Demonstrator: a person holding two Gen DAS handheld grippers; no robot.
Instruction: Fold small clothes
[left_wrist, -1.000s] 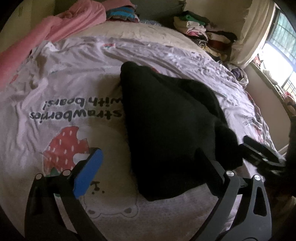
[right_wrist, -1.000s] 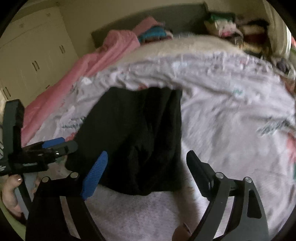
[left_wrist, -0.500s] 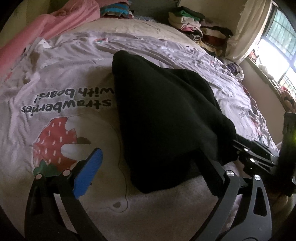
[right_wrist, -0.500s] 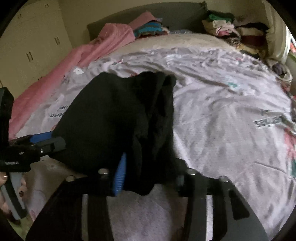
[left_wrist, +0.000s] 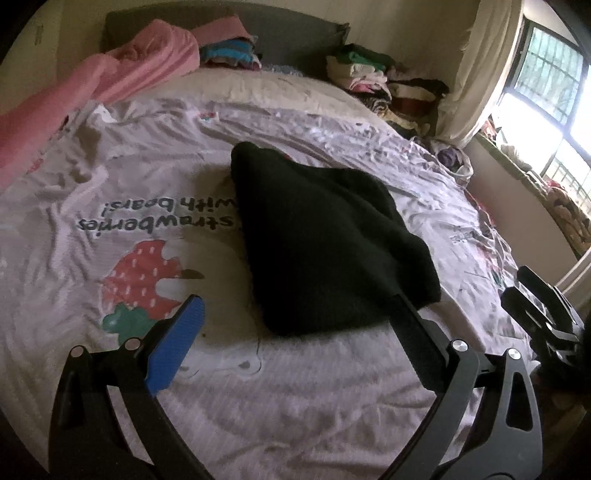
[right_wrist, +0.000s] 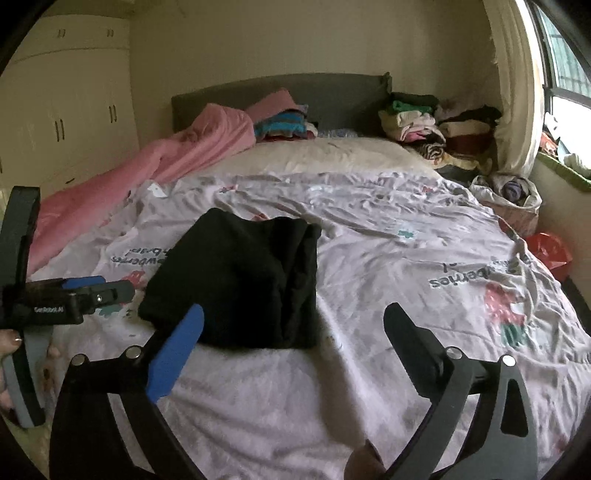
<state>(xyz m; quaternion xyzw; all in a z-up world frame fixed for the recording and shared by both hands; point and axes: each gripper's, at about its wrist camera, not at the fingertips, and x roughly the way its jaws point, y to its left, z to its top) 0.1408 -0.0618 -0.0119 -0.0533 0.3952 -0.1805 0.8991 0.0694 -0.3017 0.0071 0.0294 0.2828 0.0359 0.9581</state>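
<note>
The black garment (right_wrist: 240, 284) is lying folded on the bed (right_wrist: 388, 258), just ahead of the right gripper (right_wrist: 293, 325) and a little to its left, touching neither finger. That gripper's jaws are opening, nothing is sitting between them, and the blue pad (right_wrist: 177, 350) is standing clear of the cloth. The left gripper (left_wrist: 295, 321) is also gaping wide and holding nothing; the garment is lying straight ahead of it, with its near edge running behind that gripper's right finger, apparently without contact, though the dark cloth against the dark finger is making that hard to settle.

Judging by this, a fold is just being released. The next move is probably calling for either one more fold across the thick bundle, taken from its near corners with both grippers, or carrying it off to a stack.

Counting: one black garment on the sheet, two grippers, one pink blanket (right_wrist: 155, 173) far ahead to the left, and, far ahead by the headboard, what seem to be two heaps of clothes (right_wrist: 432, 122), though more may be hiding there
</note>
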